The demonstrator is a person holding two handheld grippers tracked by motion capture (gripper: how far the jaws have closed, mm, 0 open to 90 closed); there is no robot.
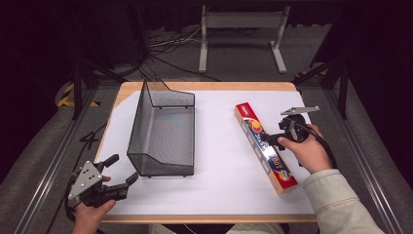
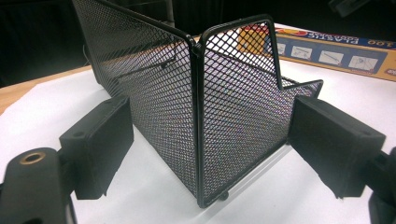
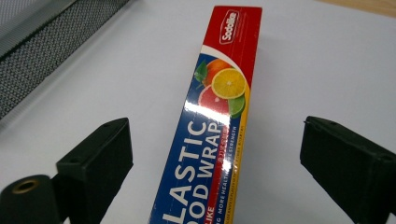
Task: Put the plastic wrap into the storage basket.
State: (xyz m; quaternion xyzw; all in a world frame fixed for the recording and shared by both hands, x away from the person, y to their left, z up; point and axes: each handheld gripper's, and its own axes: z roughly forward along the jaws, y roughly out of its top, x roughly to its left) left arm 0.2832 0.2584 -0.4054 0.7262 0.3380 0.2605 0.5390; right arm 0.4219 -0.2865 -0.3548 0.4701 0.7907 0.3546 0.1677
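A black wire-mesh basket (image 1: pixel 163 131) stands left of centre on the white sheet. In the left gripper view its near corner (image 2: pixel 201 116) rises between my jaws, a short way ahead of them and untouched. My left gripper (image 1: pixel 122 169) (image 2: pixel 210 140) is open at the table's front left. A long plastic wrap box (image 1: pixel 265 146) (image 3: pixel 215 130), red and blue with citrus pictures, lies flat at the right. My right gripper (image 1: pixel 275 135) (image 3: pixel 215 154) is open and straddles the box's middle, one jaw on each side with a gap to it. The box (image 2: pixel 327 53) also shows beyond the basket.
A white sheet (image 1: pixel 219 180) covers most of the wooden table (image 1: pixel 204 86). The basket's mesh wall (image 3: pixel 46 46) lies left of the box. A grey metal stand (image 1: pixel 241 29) and cables sit on the floor behind the table. Metal rails run along both sides.
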